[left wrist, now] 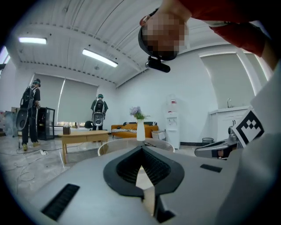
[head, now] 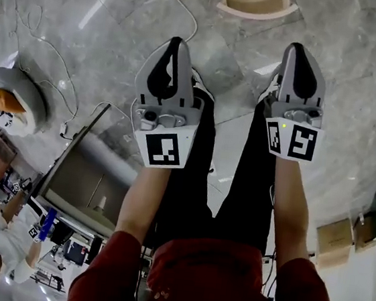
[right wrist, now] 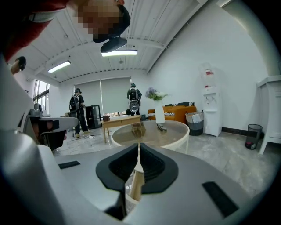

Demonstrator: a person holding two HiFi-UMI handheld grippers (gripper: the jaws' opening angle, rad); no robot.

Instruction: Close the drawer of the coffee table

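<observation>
Left claw [head: 177, 42] and right claw [head: 299, 48], held side by side above the floor [head: 362, 99], each with its jaws closed tip to tip and nothing between them. The round, glass-topped coffee table [right wrist: 183, 132] stands ahead of both, bearing a white vase [right wrist: 160, 115]. Its drawer [head: 255, 0] stands open at the head view's top edge.

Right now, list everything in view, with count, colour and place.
coffee table: one, cream, glass top, ahead of both tongs
vase: one, white, flowers in it, on the coffee table
sofa: one, orange, behind it
wooden table: one, light brown, back left
water dispenser: one, white, right wall
bins: two, grey and black, beside the water dispenser, far right
people: two, dark clothes, standing at back
left tongs: one, grey, shut, empty
right tongs: one, grey, shut, empty
</observation>
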